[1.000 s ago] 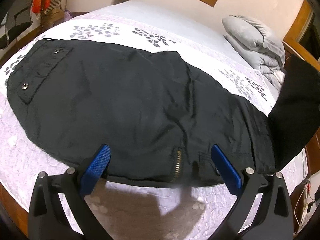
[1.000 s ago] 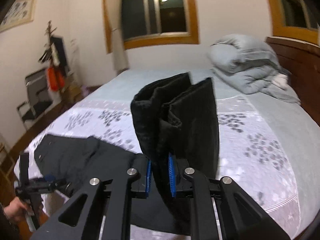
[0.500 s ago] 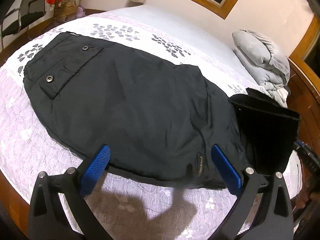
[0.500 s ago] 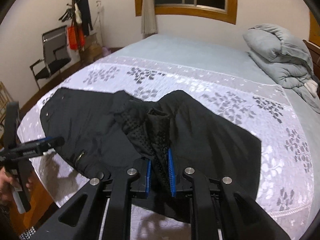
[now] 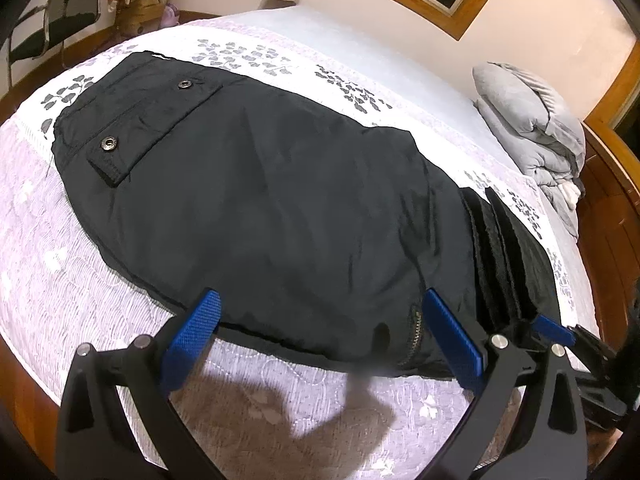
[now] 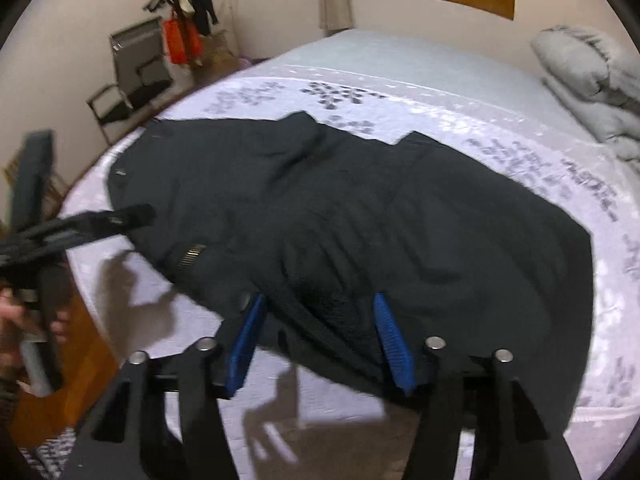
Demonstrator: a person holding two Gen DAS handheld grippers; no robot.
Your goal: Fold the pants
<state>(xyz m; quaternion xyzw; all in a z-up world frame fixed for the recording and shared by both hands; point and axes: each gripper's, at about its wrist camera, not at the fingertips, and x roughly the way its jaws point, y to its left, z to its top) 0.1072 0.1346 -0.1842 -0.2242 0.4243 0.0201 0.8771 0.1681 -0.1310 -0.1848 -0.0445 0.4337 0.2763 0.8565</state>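
Observation:
Black pants (image 5: 260,200) lie flat across the bed with a snap pocket at the far left. Their leg end (image 5: 492,248) is laid back over the right part, showing fleecy lining. My left gripper (image 5: 320,300) hovers open over the near edge of the pants, by the zipper, holding nothing. In the right wrist view the pants (image 6: 360,208) fill the middle. My right gripper (image 6: 319,300) is opening: the folded leg end lies between its blue pads, which stand apart from the cloth. Its blue tip (image 5: 560,328) shows at the right of the left wrist view.
The bedspread (image 5: 48,248) is pale lilac with grey leaf prints. A folded grey duvet (image 6: 592,80) sits at the head end by the wooden bed frame (image 5: 612,240). A chair (image 6: 132,76) and coat stand (image 6: 180,20) line the far wall. A hand (image 6: 12,316) holds the left gripper (image 6: 100,220).
My right gripper came down from the air, carrying the leg end onto the pants, and its jaws went from shut on the cloth to apart. The left gripper shifted a little sideways.

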